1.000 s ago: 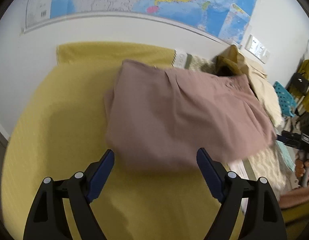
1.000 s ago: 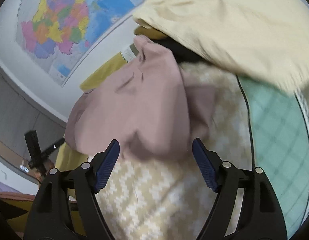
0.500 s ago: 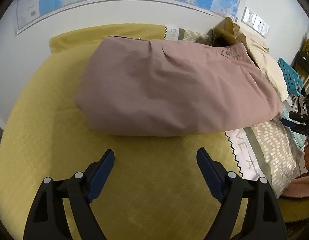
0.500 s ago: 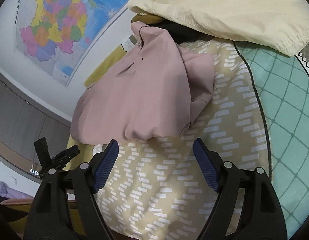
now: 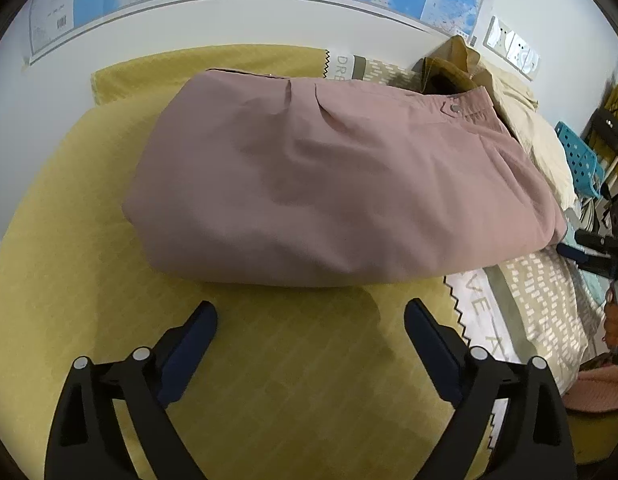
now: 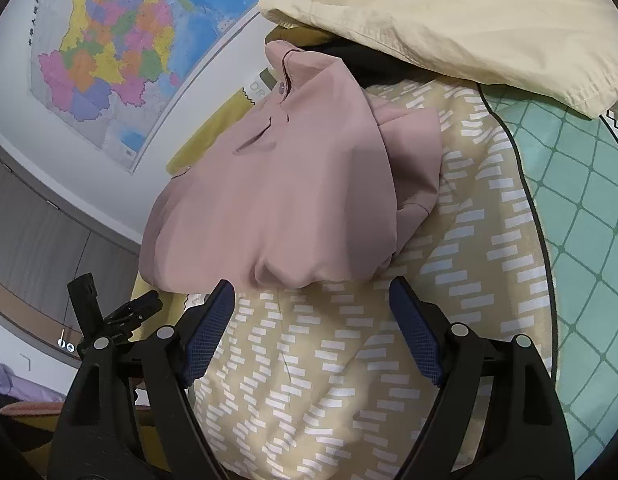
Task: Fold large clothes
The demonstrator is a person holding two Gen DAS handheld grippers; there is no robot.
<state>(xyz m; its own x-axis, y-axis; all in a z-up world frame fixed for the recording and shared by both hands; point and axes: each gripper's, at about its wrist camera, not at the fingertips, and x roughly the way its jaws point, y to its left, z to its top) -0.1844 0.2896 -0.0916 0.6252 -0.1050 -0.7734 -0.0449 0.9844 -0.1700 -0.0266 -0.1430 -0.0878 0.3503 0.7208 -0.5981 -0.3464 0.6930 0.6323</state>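
Observation:
A pair of dusty pink trousers point(image 5: 329, 184) lies folded over on the bed, waistband and button toward the wall. It rests partly on a yellow quilt point(image 5: 269, 360) and partly on a beige patterned cover point(image 6: 349, 360). My left gripper point(image 5: 311, 316) hovers over the quilt just short of the trousers' near fold, its jaws opening with nothing between them. My right gripper point(image 6: 311, 294) stands open at the other side, close to the bunched edge of the pink trousers point(image 6: 277, 192), holding nothing.
A cream garment point(image 6: 449, 12) and a mustard one point(image 5: 457, 64) are piled by the wall. A teal diamond-pattern sheet point(image 6: 581, 216) lies to the right. A wall map point(image 6: 117, 40) hangs above the bed. A blue basket point(image 5: 581, 156) stands beside it.
The pink trousers dropped from mid-air and settled flat on the bed. My left gripper backed off them and its jaws spread wider. The right gripper barely moved.

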